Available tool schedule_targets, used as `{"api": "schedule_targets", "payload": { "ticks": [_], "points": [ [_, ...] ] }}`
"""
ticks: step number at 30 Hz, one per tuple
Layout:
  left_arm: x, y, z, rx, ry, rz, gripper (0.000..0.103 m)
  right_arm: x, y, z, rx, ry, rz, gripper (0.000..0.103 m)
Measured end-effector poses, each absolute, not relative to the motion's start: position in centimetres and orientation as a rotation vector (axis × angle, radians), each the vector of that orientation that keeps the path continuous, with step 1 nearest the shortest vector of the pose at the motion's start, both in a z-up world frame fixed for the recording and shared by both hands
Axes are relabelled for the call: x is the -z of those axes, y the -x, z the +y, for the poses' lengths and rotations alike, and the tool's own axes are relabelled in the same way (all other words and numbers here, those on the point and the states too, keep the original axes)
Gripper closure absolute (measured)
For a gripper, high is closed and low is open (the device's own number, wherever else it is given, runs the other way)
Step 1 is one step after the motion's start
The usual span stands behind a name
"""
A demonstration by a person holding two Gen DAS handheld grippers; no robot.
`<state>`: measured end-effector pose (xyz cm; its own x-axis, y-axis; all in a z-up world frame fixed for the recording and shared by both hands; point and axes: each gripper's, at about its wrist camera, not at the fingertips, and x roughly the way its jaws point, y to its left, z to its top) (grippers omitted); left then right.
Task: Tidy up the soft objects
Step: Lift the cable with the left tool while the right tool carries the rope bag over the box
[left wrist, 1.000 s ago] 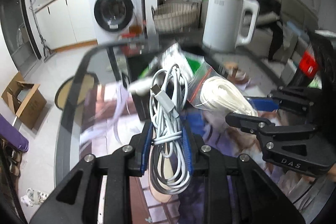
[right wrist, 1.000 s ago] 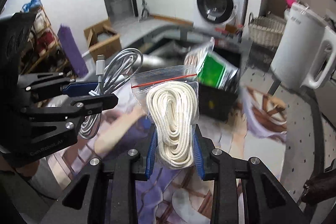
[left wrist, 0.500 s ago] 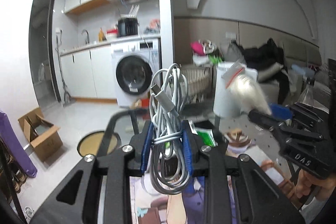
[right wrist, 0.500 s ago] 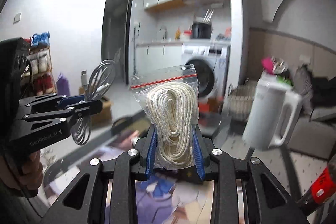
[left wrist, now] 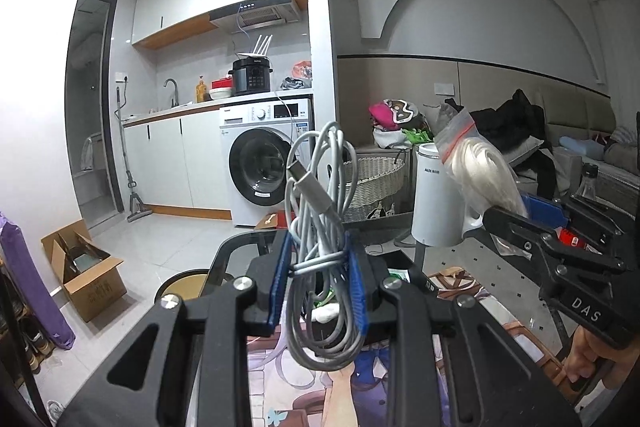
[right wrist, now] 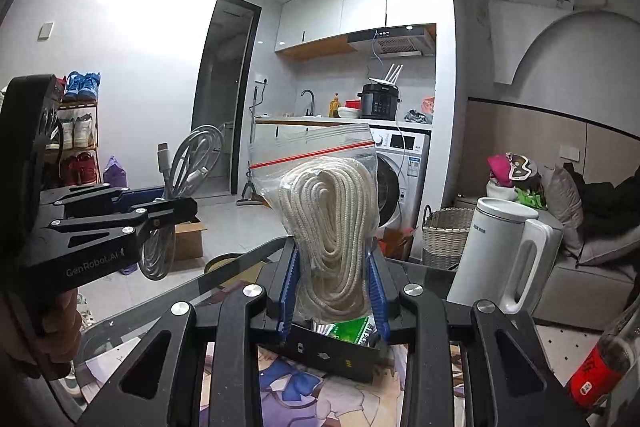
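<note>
Above table: left gripper (left wrist: 318,283) clenched on coiled grey USB cable (left wrist: 320,227), right gripper (right wrist: 333,297) on clear zip bag of white rope (right wrist: 330,215); lower both gently toward near black box (right wrist: 336,355), grips firm.

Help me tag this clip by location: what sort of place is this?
Most likely a small home: a kitchenette with a washing machine under the counter, beside a sofa piled with clothes, and a shoe rack near the door.
</note>
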<state>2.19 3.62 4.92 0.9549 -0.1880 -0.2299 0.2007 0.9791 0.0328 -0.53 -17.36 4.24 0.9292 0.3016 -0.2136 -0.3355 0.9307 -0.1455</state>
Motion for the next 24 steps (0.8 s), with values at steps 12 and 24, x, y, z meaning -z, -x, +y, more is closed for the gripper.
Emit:
{"api": "schedule_targets", "payload": {
  "ticks": [12, 24],
  "points": [
    [-6.6, -5.4, 1.7, 0.21, -0.026, 0.228, 0.078, -5.2, -2.5, -17.1, -0.334, 0.16, 0.161, 0.072],
    [-8.9, -11.1, -0.5, 0.185, 0.0, 0.208, 0.078, -5.7, -7.9, -18.3, -0.295, 0.097, 0.201, 0.072]
  ]
}}
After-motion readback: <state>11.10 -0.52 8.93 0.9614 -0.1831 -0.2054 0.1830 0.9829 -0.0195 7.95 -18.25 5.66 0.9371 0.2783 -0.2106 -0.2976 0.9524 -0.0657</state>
